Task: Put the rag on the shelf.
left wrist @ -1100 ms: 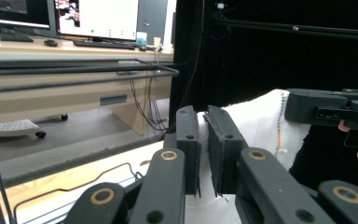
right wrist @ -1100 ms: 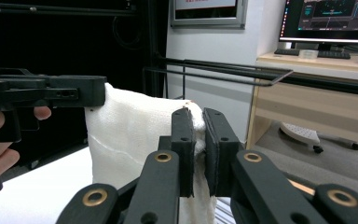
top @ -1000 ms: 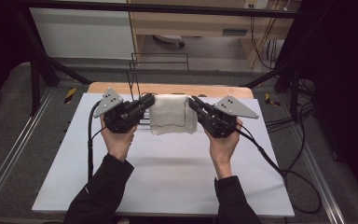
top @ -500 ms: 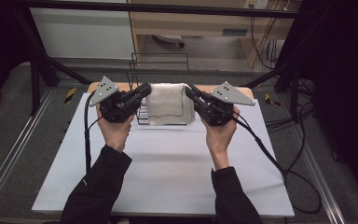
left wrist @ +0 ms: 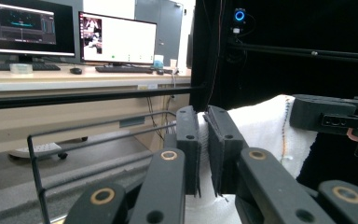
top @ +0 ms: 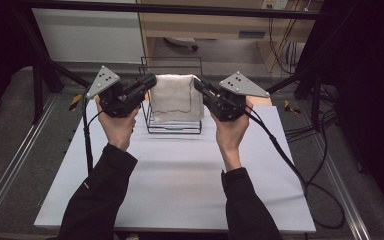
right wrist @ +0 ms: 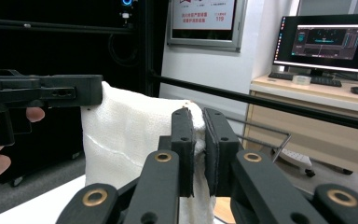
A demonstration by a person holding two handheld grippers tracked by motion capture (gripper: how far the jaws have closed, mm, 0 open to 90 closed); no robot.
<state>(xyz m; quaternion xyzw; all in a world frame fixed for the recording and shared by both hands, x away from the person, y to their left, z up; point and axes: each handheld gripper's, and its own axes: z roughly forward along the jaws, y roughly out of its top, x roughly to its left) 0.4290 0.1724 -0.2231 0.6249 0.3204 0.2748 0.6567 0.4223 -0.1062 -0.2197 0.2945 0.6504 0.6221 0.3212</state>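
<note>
Cloth [top: 176, 98], white and coarsely woven, now hangs stretched between the two tools, higher and farther from the person than half a second ago, when it was held lower over the far part of the table [top: 180, 180]. It has risen to the top of the black wire rack [top: 172, 107] at the table's far edge and hangs over it as a flat, roughly square sheet facing the person, its top edge running left to right and its lower hem, marked by a thin reddish stitched line, drooping in a shallow curve.

At the left, the left tool [top: 151, 81], black with a grey three-cornered plate, pinches the cloth's upper left corner; in the left gripper view its jaws [left wrist: 205, 140] stand nearly together with white fabric bunched between them. The rack is thin dark wire, bent into an open rectangular frame. At the right, the right tool [top: 198, 84] clamps the upper right corner, and the right gripper view shows its jaws [right wrist: 198, 140] closed on a fold of the same waffle-like weave. The table is covered in smooth white sheet.
</note>
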